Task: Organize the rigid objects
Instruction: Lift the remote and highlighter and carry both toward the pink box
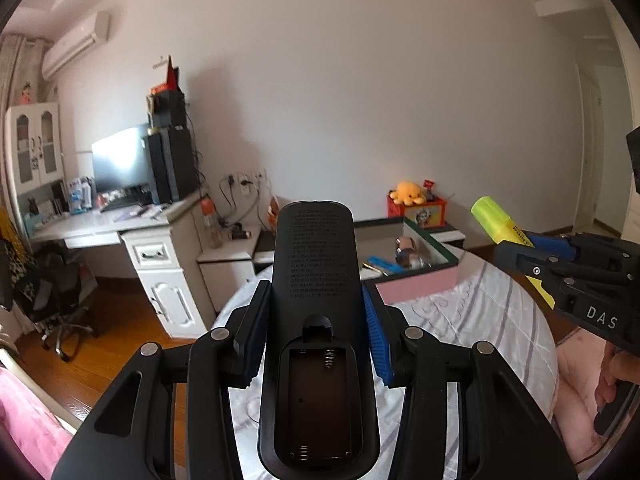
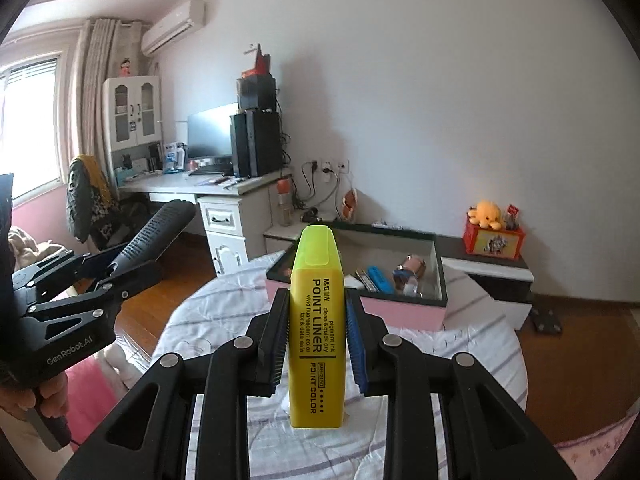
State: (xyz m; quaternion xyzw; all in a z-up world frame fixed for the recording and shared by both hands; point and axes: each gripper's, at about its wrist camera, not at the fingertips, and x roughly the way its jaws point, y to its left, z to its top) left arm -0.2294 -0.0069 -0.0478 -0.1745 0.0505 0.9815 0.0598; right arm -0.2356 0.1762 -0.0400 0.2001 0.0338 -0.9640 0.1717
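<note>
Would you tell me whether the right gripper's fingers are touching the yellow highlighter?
Touching. The right wrist view shows both pads pressed flat against the sides of the yellow highlighter, which the right gripper holds upright, clear of the table.

The plastic highlighter marker [image 2: 317, 332] is bright yellow with black letters. The long plastic remote control [image 1: 316, 320] is black. The shallow cardboard box [image 2: 400, 312] has pink walls and a dark rim. The quilted cloth [image 2: 472, 344] is white with grey stripes.

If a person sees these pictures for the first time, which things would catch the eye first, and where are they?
Probably the yellow highlighter, clamped upright in the right gripper above the round table. Next, the black remote control in the left gripper, its battery compartment open and empty. Behind both, an open pink box on the table holds small items.
</note>
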